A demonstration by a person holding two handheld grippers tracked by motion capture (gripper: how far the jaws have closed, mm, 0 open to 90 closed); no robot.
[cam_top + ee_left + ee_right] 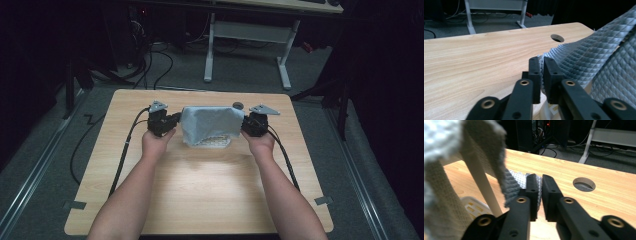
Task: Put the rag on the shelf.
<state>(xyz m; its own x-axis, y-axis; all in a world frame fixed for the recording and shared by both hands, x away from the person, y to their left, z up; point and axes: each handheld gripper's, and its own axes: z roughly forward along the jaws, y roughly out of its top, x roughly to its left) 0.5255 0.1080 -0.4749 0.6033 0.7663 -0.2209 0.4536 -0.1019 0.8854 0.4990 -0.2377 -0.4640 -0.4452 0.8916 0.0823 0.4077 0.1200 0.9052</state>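
A grey-blue quilted cloth (210, 122) hangs stretched between my two grippers above the middle of the wooden table (200, 180). My left gripper (176, 120) is shut on its left edge, and my right gripper (244, 125) is shut on its right edge. In the left gripper view the cloth (586, 57) runs from my left gripper (541, 61) up to the right. In the right gripper view the cloth (439, 142) rises to the left of my right gripper (539, 178). A white slotted rack (216, 142) stands under the cloth, mostly covered.
A round cable hole (238, 105) lies in the table just behind the cloth, also visible as a hole (557, 38) and a hole (584, 184). The rack's white upright bar (480, 182) stands close left of my right gripper. A white desk frame (247, 35) stands beyond the table.
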